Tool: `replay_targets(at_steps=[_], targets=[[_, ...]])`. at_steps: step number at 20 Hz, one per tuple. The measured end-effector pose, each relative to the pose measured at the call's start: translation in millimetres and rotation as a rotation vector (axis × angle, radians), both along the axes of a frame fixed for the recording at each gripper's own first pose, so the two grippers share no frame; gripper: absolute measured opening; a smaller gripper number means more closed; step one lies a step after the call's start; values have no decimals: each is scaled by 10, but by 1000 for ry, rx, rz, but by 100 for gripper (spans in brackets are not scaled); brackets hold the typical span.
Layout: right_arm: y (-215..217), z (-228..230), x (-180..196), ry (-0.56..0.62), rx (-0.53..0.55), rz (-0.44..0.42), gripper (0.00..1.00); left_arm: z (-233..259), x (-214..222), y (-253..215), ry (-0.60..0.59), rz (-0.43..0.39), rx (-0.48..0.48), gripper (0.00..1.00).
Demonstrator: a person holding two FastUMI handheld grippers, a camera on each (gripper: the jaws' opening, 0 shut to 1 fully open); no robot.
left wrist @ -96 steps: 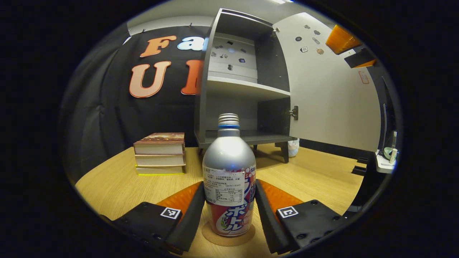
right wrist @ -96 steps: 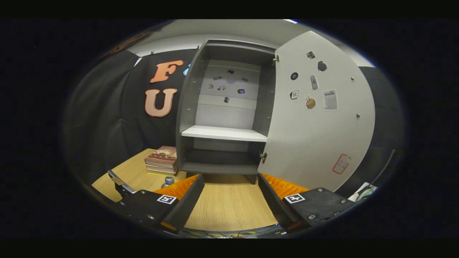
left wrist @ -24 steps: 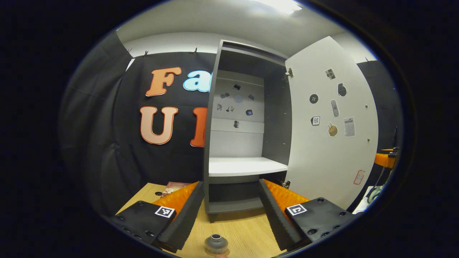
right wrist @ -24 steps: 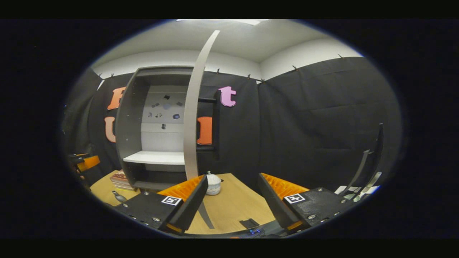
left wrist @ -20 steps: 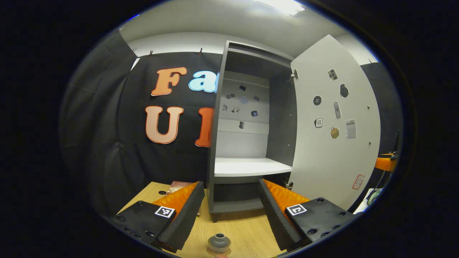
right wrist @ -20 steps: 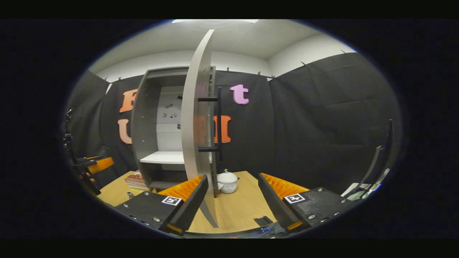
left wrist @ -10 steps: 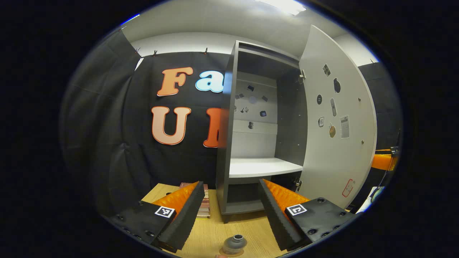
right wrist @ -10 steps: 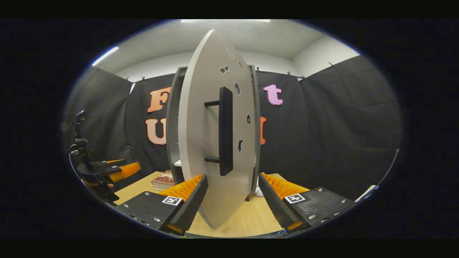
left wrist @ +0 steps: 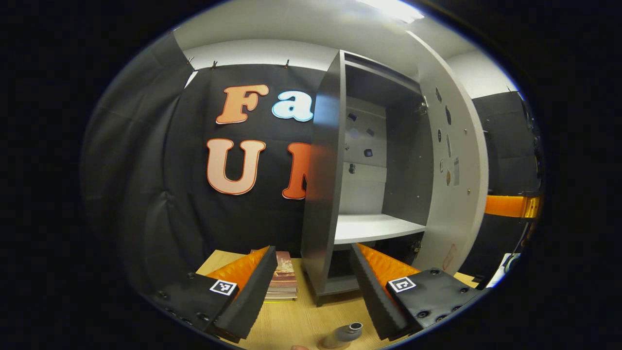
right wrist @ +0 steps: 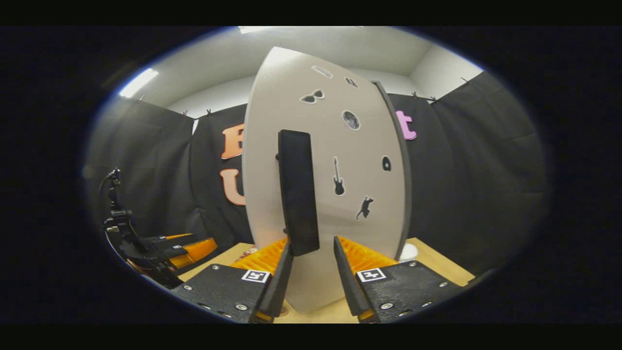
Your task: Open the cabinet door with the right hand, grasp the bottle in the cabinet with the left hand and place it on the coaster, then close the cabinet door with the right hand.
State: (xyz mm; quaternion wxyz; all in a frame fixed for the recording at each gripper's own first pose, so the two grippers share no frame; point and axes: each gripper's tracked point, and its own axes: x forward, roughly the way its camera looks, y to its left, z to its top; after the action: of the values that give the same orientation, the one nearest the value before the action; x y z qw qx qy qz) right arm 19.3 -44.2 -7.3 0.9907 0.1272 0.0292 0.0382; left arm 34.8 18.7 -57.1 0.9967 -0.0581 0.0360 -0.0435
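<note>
Black handle between parted fingers (touching?)

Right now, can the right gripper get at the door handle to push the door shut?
Probably yes. The right gripper is open right in front of the door, with the handle's lower end just above the gap between its fingers. Nothing lies between them, and the door stands partly open.
</note>
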Motion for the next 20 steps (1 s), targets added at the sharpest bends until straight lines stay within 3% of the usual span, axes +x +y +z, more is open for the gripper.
replay_targets(at_steps=[2, 3, 5, 8, 12, 13, 14, 15, 18, 20], targets=[[112, -51, 147, -6, 47, 17, 31, -37, 66, 108, 4, -5, -2, 96], [141, -73, 260, 0, 49, 15, 29, -38, 95, 157, 8, -10, -7, 95], [238, -94, 398, 4, 24, -8, 36, -37, 145, 242, 6, -19, -16, 97], [293, -102, 448, 30, 6, -18, 32, -14, 265, 432, 8, -3, -5, 95], [363, -113, 567, 36, -14, 16, 32, 5, 271, 460, -2, 38, -23, 99], [380, -108, 599, 36, -19, 30, 28, -5, 281, 464, 2, 53, -26, 97], [404, -109, 630, 34, -14, 42, 35, -22, 282, 479, 10, 66, -27, 96], [422, -123, 663, 36, -6, 57, 28, -11, 280, 475, 6, 75, -28, 96], [455, -130, 735, 26, 12, 90, 32, -23, 326, 473, 9, 108, -6, 97], [479, -129, 757, 21, 18, 109, 28, -15, 350, 465, 12, 127, -3, 96]])
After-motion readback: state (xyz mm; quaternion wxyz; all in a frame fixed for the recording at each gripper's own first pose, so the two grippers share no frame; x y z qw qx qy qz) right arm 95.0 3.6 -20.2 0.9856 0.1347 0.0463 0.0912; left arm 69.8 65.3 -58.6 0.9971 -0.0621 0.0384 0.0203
